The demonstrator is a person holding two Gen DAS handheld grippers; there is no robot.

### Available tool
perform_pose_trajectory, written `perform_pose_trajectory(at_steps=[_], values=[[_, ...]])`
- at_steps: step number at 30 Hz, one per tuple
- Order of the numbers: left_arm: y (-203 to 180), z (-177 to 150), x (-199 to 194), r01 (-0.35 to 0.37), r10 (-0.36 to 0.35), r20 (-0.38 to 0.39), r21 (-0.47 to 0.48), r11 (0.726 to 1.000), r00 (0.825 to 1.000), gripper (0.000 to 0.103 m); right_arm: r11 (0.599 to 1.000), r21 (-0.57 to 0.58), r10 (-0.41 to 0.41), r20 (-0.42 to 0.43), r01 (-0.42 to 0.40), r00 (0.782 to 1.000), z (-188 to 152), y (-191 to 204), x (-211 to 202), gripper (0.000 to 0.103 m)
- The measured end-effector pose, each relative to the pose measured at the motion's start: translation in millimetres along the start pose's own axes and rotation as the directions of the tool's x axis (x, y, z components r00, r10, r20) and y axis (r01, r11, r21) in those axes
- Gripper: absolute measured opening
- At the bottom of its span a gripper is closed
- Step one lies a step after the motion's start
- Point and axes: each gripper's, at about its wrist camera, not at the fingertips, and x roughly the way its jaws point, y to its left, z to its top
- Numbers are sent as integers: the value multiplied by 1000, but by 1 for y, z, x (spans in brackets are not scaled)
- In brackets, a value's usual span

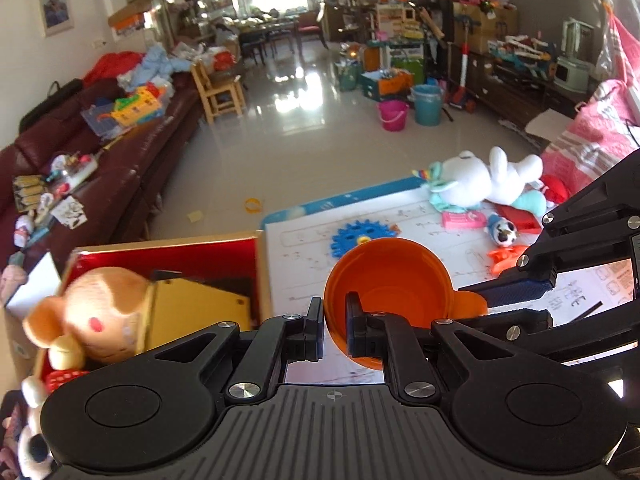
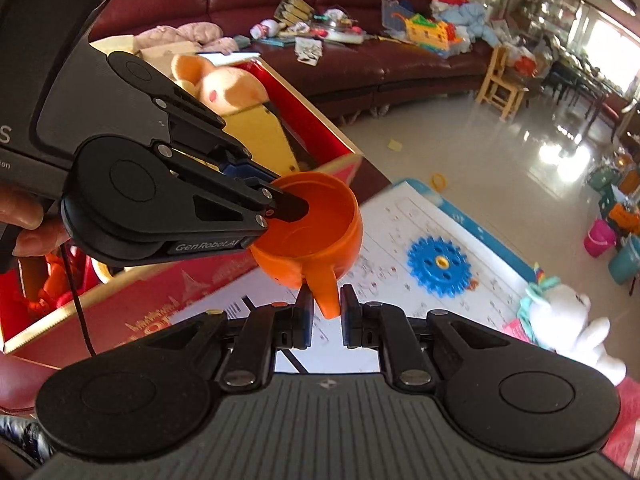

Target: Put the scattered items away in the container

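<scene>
Gripping the orange cup (image 1: 394,280) by its rim, the left hand-held gripper (image 1: 335,328) has one finger inside the bowl and one outside, closed on the wall, while the right hand-held gripper (image 2: 323,312) straddles the stubby handle at the cup's 6 o'clock; its jaws look a touch apart from the handle, so I judge it is letting go. The cup hangs above the bench (image 2: 400,236), mouth tilted up, handle-to-rim axis running toward the right gripper. To finish cleanly, free the handle fully, then swing toward 9 o'clock and lower into the red box (image 1: 180,256), beside the plush mouse (image 1: 100,312). Farther off lie a blue gear (image 2: 438,264) and a white unicorn (image 1: 480,178).
</scene>
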Motion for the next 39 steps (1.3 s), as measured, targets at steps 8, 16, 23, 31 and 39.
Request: perform_pose_trajectory(at_steps=[8, 16, 23, 31, 39], values=[[86, -27, -55, -193, 193, -5, -97, 976, 981, 5, 982, -139, 141, 76, -129, 987, 75, 64, 15, 15], [135, -59, -37, -279, 261, -131, -147, 949, 956, 50, 974, -153, 173, 23, -167, 985, 99, 91, 60, 42], [139, -74, -37, -285, 270, -109, -169, 944, 957, 73, 989, -107, 108, 42, -103, 993, 90, 78, 55, 67], [132, -71, -36, -291, 279, -90, -175, 941, 956, 81, 992, -85, 99, 27, -96, 995, 81, 67, 49, 76], [113, -58, -34, -279, 271, -65, -174, 945, 960, 83, 994, -54, 96, 57, -93, 994, 78, 45, 34, 81]])
